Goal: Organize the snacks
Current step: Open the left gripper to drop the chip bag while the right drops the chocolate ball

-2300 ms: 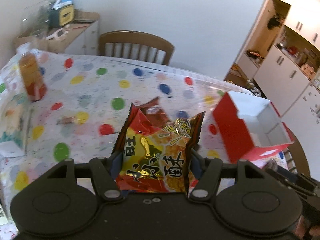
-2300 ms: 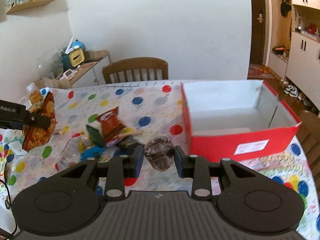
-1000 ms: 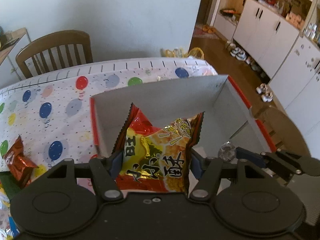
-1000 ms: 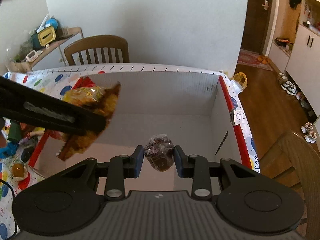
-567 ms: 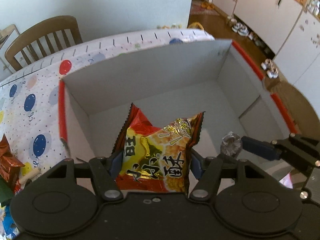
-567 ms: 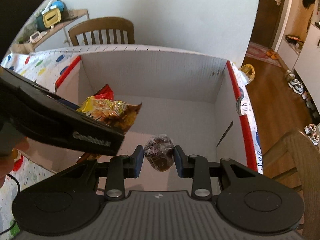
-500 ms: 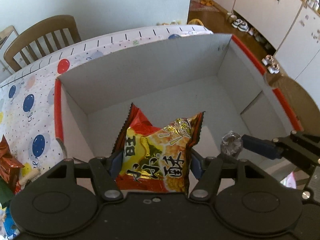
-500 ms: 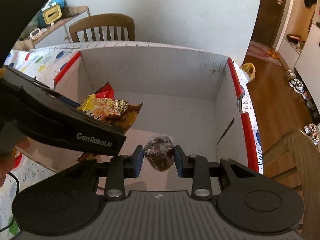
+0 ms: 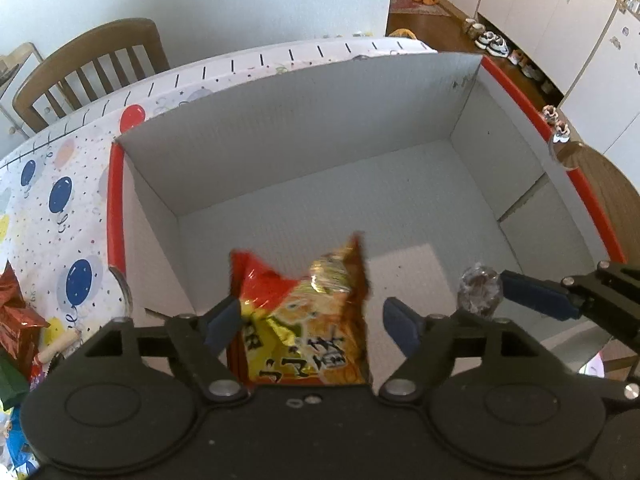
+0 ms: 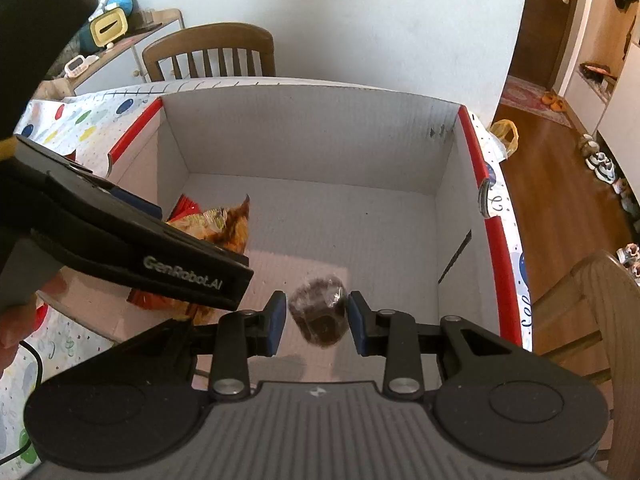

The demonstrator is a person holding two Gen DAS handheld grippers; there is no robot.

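A red cardboard box [image 9: 300,128] with white inner walls stands open on the balloon-print tablecloth [image 9: 60,200]. My left gripper [image 9: 312,320] hangs over the box's near left part. Its jaws are opening, and the red-and-yellow snack bag [image 9: 296,340] sits loose and tilted between them, with the right pad clear of it. The right wrist view shows that bag [image 10: 224,224] low inside the box, under the left gripper's fingers [image 10: 136,202]. My right gripper [image 10: 318,320] is shut on a dark snack in clear wrap [image 10: 320,312], held above the box floor.
More snack packets [image 9: 16,320] lie on the cloth left of the box. A wooden chair [image 10: 208,56] stands behind the table, and another chair [image 10: 592,320] at its right. A sideboard with small items [image 10: 108,28] is at the back left.
The left gripper's jaws have spread and the snack bag has slipped down and turned between them. The left gripper also sank lower into the box. The right gripper still holds its snack.
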